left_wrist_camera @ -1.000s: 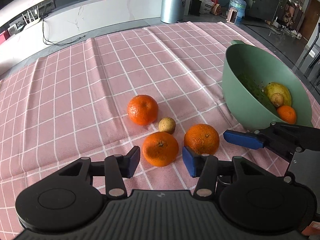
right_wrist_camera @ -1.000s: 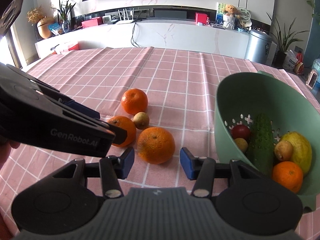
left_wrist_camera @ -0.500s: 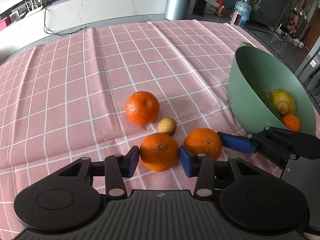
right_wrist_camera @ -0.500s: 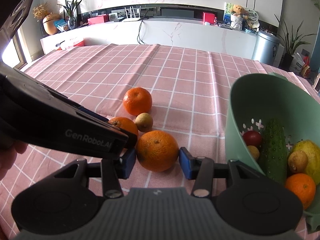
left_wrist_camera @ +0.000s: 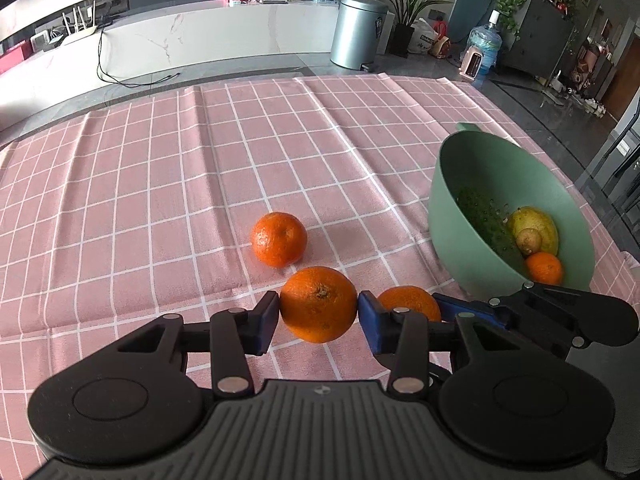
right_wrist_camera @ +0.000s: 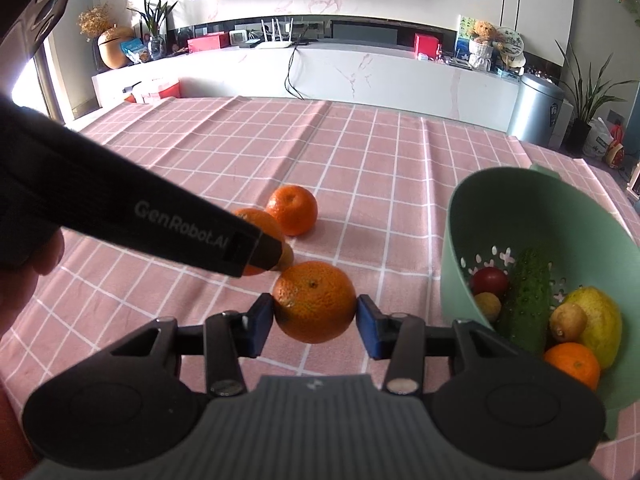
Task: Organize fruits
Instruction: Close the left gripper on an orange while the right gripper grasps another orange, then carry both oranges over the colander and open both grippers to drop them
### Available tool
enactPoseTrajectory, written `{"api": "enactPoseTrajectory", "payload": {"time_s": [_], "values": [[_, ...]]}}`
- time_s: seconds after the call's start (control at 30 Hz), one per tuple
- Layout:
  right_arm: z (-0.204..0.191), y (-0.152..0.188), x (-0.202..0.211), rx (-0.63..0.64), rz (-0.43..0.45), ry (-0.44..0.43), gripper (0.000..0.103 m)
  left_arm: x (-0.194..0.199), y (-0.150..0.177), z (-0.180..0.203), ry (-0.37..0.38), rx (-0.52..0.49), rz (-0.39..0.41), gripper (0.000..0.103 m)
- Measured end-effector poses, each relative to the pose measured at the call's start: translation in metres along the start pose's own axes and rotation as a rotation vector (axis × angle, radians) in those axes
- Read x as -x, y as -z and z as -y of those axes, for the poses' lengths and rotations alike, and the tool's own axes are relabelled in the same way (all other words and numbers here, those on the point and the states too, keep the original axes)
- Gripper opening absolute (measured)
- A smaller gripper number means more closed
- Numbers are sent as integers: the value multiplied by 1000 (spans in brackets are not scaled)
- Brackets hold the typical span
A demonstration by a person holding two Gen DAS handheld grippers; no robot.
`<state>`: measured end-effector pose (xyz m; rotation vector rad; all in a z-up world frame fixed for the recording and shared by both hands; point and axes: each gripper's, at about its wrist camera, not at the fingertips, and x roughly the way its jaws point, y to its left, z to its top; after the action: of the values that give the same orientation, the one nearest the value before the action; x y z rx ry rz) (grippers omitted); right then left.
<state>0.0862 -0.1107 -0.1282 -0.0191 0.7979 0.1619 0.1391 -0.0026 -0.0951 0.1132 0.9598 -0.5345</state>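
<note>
Each claw clenches one orange: left claw (left_wrist_camera: pixel 319 317) on the left orange (left_wrist_camera: pixel 318 304), right claw (right_wrist_camera: pixel 315 321) on the right orange (right_wrist_camera: pixel 314 301), both just above the desk (left_wrist_camera: pixel 120 200). Best carried level over the green bowl (right_wrist_camera: pixel 456 240), then released low.

Bowl (left_wrist_camera: pixel 448 200) right on tablecloth (left_wrist_camera: pixel 160 200); cucumber (right_wrist_camera: pixel 524 300), lemon (right_wrist_camera: pixel 600 320), tomato (right_wrist_camera: pixel 490 280) inside; loose orange (left_wrist_camera: pixel 279 239) left of bowl, behind gripped pair.
</note>
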Motion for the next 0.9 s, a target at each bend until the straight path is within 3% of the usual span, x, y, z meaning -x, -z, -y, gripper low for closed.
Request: {"api": "enactPoseTrajectory", "payload": {"time_s": [0.47, 0.7, 0.9], "values": [[31, 1, 91, -35, 126, 55, 42, 39, -24, 53, 64, -56, 87, 49], [77, 2, 118, -84, 166, 151, 42, 27, -38, 97, 88, -140, 75, 49], [121, 0, 115, -107, 168, 222, 42, 4, -43, 132, 50, -241, 46, 49]]}}
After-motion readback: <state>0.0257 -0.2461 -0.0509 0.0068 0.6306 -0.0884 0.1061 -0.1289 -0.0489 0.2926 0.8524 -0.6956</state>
